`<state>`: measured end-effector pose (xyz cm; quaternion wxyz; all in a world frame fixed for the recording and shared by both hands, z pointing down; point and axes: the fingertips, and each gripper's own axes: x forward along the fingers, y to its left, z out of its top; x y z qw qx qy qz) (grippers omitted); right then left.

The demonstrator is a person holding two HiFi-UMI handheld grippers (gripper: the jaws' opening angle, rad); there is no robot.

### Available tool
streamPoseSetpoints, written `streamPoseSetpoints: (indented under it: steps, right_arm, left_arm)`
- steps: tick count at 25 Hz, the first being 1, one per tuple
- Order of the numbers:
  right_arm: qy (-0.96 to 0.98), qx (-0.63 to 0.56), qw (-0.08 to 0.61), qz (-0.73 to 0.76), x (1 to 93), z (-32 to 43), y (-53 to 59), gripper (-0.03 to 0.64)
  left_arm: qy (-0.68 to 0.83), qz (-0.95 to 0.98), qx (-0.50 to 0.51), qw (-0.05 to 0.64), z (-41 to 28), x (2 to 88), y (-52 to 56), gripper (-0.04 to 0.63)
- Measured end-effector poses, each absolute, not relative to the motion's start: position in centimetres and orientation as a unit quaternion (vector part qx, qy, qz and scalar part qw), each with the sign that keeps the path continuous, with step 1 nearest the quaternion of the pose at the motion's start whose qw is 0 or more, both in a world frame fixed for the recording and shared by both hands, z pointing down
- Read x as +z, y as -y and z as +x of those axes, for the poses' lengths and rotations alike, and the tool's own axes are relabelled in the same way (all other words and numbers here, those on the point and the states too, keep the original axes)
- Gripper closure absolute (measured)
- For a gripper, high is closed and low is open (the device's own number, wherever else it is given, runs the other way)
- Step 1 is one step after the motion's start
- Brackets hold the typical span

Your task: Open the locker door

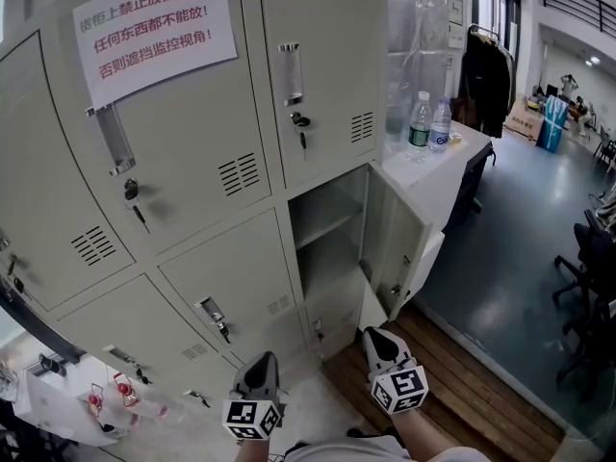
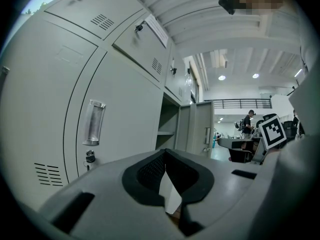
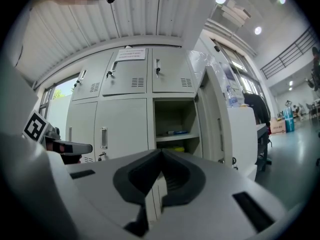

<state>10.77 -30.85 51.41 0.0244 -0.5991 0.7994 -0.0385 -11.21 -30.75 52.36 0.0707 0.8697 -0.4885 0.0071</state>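
The grey locker bank (image 1: 192,181) fills the left of the head view. One lower-right compartment (image 1: 327,224) stands with its door (image 1: 399,243) swung wide to the right. My left gripper (image 1: 260,372) and right gripper (image 1: 378,341) hang low in front of the lockers, apart from the door, both shut and empty. In the left gripper view the jaws (image 2: 165,153) meet at their tips, with the open door (image 2: 197,126) beyond. In the right gripper view the closed jaws (image 3: 161,153) point at the open compartment (image 3: 175,121), where a shelf carries a blue item (image 3: 176,132).
Two water bottles (image 1: 428,123) stand on a white table (image 1: 452,176) right of the lockers. A printed notice (image 1: 154,27) is taped on an upper door. A dark jacket (image 1: 486,80) hangs behind, office chairs (image 1: 587,268) at far right, a white bag (image 1: 101,402) lower left.
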Motion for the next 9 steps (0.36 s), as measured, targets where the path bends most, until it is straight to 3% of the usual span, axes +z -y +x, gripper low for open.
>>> streamPoseSetpoints:
  steps: [9]
  right_arm:
    - [-0.800, -0.042, 0.032, -0.598, 51.16, 10.45, 30.74, 0.603]
  left_arm:
    - [0.484, 0.872, 0.007, 0.069, -10.93, 52.31, 30.59, 0.591]
